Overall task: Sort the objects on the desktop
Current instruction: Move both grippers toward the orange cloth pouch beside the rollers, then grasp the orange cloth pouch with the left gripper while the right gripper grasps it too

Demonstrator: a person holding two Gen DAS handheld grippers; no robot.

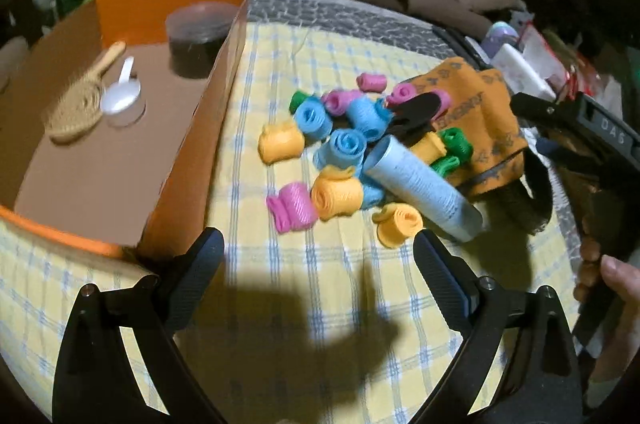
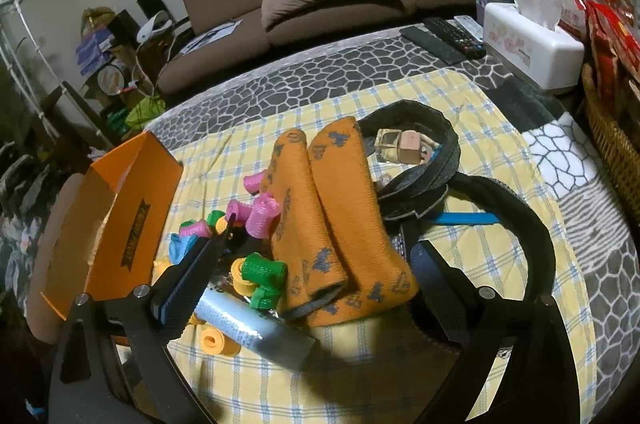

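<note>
Left wrist view: the left claw (image 1: 318, 260) hangs wide open and empty above the yellow checked cloth (image 1: 280, 296), near a pile of coloured hair rollers (image 1: 336, 143) and a pale tube (image 1: 424, 183), beside the orange box (image 1: 120, 127).

Right wrist view: the right claw (image 2: 312, 264) gapes open, empty, over the orange socks (image 2: 340, 216).

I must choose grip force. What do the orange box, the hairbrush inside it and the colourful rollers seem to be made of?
Box: likely cardboard, matte; thin flat walls with a brown inner face.
Hairbrush: looks like pale wood or bamboo, though blurred.
Rollers: apparently soft mesh or foam, ribbed and rolled into coils.
</note>
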